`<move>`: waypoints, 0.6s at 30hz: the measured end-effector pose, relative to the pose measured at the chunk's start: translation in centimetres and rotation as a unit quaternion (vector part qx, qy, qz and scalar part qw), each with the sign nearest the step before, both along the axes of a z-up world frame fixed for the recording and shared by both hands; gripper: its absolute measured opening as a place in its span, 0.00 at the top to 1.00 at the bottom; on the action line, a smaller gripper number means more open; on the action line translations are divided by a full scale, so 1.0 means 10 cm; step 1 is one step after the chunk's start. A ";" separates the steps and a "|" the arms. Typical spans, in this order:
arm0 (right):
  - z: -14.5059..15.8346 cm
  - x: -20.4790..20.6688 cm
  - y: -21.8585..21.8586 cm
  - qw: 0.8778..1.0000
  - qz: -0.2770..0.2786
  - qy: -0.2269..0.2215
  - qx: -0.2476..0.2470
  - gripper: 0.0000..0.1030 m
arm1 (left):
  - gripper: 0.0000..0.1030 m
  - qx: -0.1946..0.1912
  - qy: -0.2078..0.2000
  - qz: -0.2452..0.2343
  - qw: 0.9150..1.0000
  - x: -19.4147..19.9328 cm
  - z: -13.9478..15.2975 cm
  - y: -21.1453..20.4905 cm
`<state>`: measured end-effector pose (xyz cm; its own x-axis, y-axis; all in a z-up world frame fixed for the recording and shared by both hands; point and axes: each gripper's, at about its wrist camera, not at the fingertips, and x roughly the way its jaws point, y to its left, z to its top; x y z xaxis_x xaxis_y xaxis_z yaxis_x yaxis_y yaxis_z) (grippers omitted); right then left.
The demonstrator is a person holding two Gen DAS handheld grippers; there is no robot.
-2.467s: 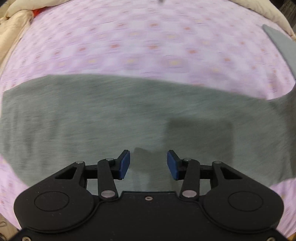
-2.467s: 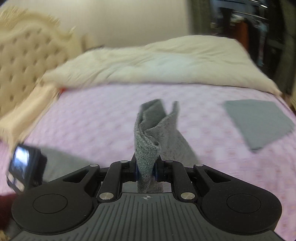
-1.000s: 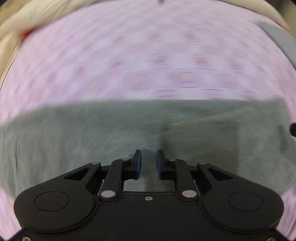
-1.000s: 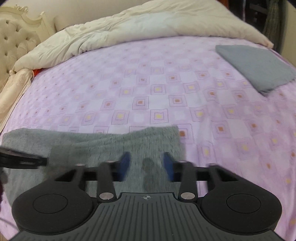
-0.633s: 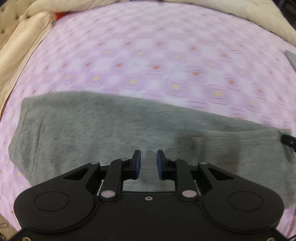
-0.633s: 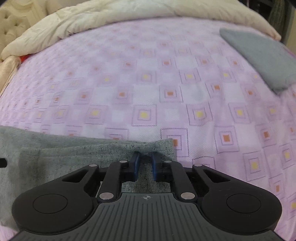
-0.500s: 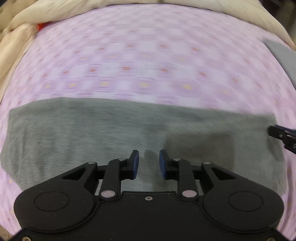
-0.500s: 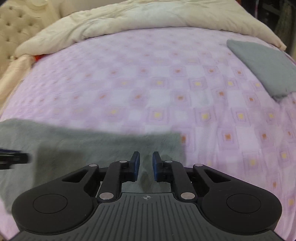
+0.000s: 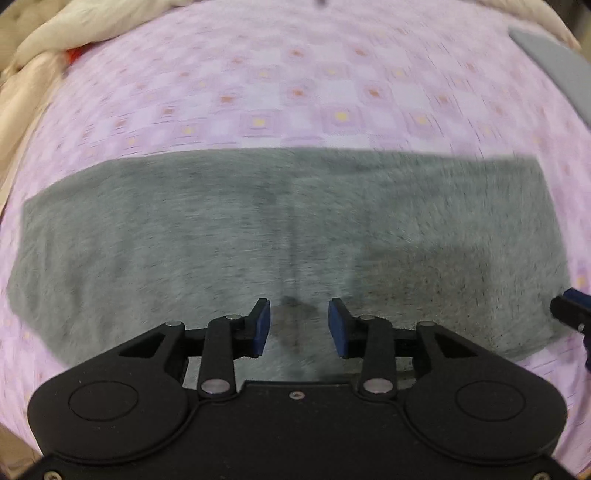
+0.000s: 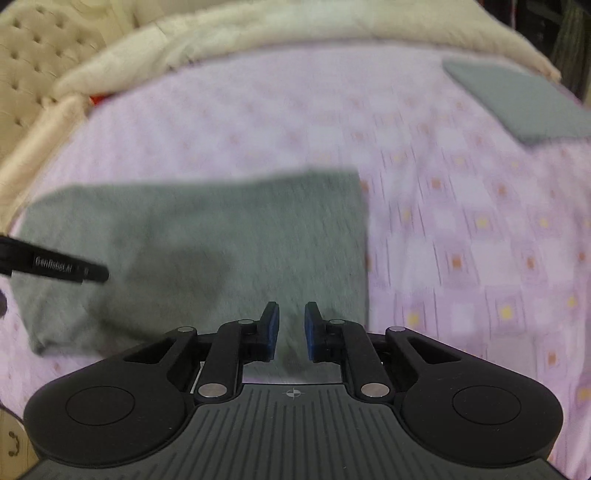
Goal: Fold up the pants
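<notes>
Lying flat on the bed: grey pants [image 9: 280, 229], folded into a long band stretching left and right directly ahead of and beneath the left claw [image 9: 299, 326]. Left claw: blue pads apart, jaws opening, nothing between them, only grey fabric seen below. Right claw [image 10: 291, 330]: pads set close with a narrow gap, gripping nothing; the right end of the pants [image 10: 207, 240] lies ahead and to its left, their edge running just right of the fingertips. In the right wrist view part of the left claw enters from the far left, above the pants. In the left wrist view a tip of the right claw shows at the far right, by the pants' end. Bed sheet [image 10: 461, 221]: lilac, checked, under everything. Second folded grey garment [image 10: 517, 99]: far ahead, right, well apart from the pants. Cream duvet [image 10: 295, 33]: bunched along the far side. Tufted headboard [image 10: 29, 62]: far left.
</notes>
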<state>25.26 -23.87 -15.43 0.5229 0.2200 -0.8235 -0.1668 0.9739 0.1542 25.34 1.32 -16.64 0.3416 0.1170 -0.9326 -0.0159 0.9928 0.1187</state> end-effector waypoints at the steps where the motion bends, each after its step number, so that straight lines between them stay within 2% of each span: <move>1: 0.08 -0.03 0.02 1.000 0.010 -0.020 -0.001 0.85 | 0.53 0.001 -0.005 0.009 1.000 -0.06 0.06 0.08; 7: 0.36 -0.21 0.30 0.993 0.062 -0.098 -0.020 0.82 | 0.50 0.026 -0.017 0.057 0.998 -0.42 0.20 0.60; 8: 0.37 -0.24 0.35 0.993 0.071 -0.097 -0.019 0.75 | 0.50 0.029 -0.018 0.069 0.997 -0.48 0.21 0.71; 9: 0.36 -0.21 0.41 0.992 0.079 -0.095 -0.018 0.72 | 0.50 0.030 -0.019 0.080 0.996 -0.55 0.24 0.84; 15: 0.33 -0.35 0.92 0.991 0.115 -0.071 -0.015 0.71 | 0.49 0.026 -0.022 0.138 0.990 -0.77 0.19 1.52; 18: 0.35 -0.39 1.18 0.991 0.120 -0.063 -0.007 0.63 | 0.49 0.019 -0.024 0.149 0.988 -0.85 0.19 1.86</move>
<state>21.36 -12.05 -11.94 0.5557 0.3387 -0.7593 -0.4107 0.9059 0.1036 16.79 19.93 -14.75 0.3305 0.2544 -0.9089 -0.3132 0.9380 0.1487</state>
